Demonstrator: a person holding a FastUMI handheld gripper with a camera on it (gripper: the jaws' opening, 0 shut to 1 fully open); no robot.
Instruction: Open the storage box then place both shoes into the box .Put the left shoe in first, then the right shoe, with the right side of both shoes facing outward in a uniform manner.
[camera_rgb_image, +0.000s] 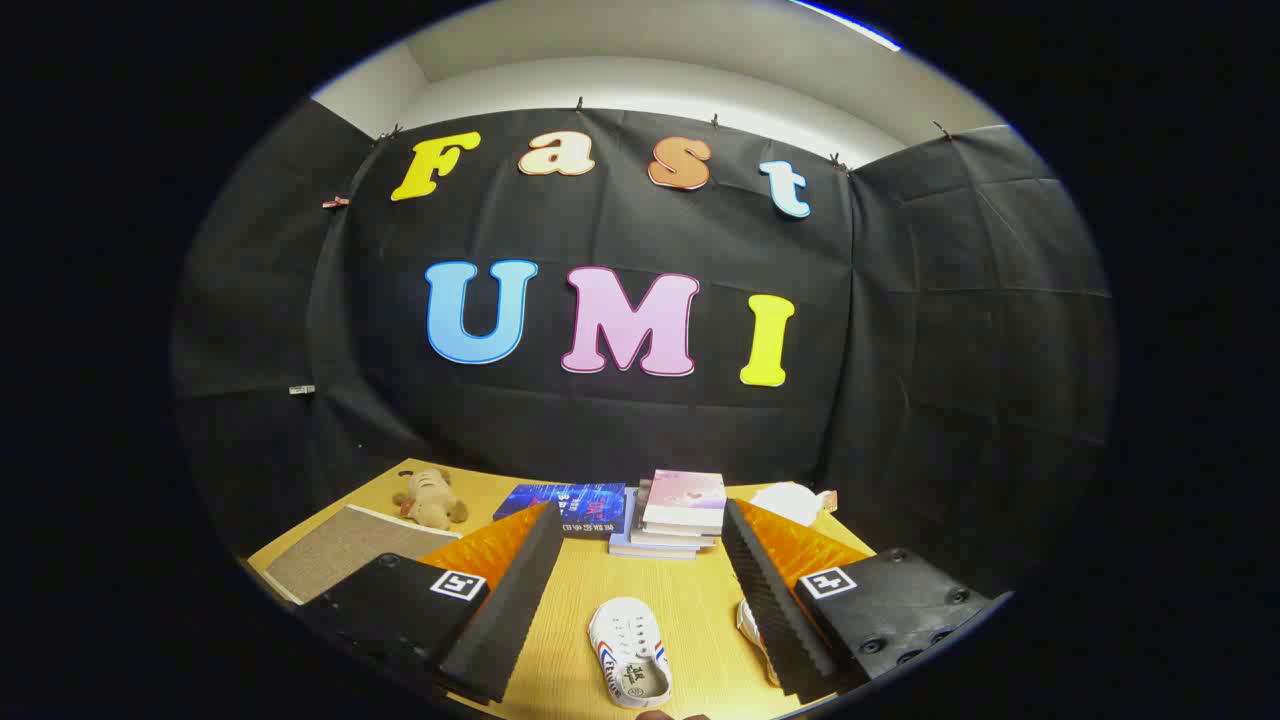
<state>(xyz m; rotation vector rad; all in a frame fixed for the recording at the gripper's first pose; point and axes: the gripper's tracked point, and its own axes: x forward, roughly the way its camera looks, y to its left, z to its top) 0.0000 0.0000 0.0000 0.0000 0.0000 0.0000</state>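
Observation:
A small white shoe (628, 650) with red and blue side stripes lies on the wooden table (690, 600), between my two fingers and a little nearer the left one. A second white shoe (752, 632) sits to its right, mostly hidden behind my right finger (775, 590). My gripper (640, 520) is open, its fingers spread wide and held above the table, touching nothing. My left finger (510, 600) stands clear of the first shoe.
Beyond the fingers a stack of books (680, 515) rests on the table, with a dark blue book (570, 505) to its left. A plush toy (430, 500) and a grey mat (345, 550) lie at the far left. A white crumpled object (790, 500) sits far right.

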